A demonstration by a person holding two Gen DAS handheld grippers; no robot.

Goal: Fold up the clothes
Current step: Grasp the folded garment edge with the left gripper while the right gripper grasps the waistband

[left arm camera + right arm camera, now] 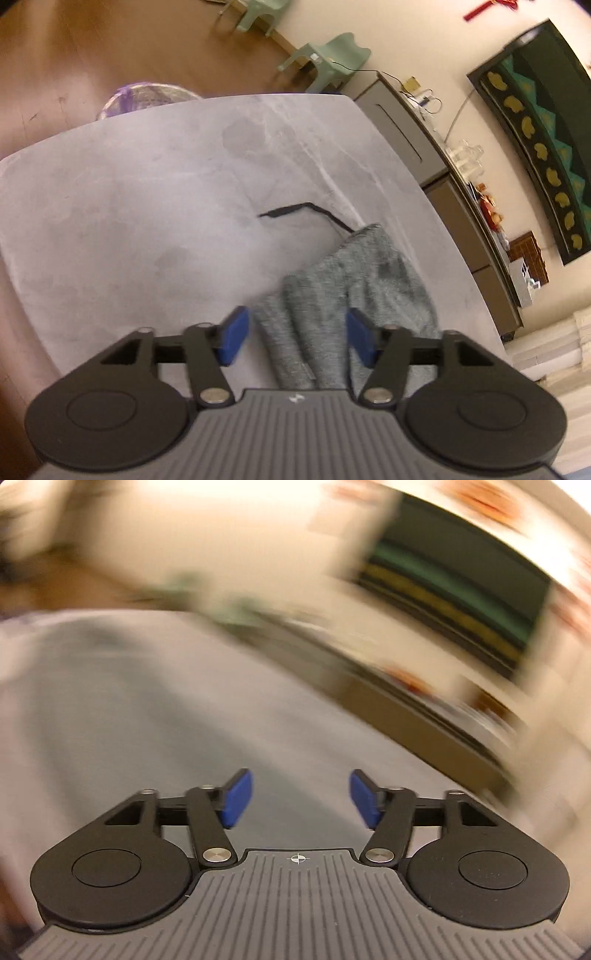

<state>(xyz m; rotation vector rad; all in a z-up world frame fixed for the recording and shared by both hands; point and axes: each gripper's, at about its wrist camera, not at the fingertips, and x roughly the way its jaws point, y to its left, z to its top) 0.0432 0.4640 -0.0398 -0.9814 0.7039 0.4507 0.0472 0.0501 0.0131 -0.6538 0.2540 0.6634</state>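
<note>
A grey knit garment [354, 284] lies bunched on the grey table [147, 206], with a black drawstring [306, 210] trailing off its far end. My left gripper [299, 336] is open right over the near end of the cloth. The fabric runs between its blue pads [232, 339], which stand apart from it on both sides. In the right wrist view, blurred by motion, my right gripper [301, 799] is open with nothing between its blue pads [364, 799], above bare table [147, 720]. No garment shows there.
A purple mesh basket [147, 98] stands beyond the table's far edge. Green plastic chairs [325, 59] stand by the wall. A long cabinet [454, 206] with small items on top runs along the right, close to the table's right edge.
</note>
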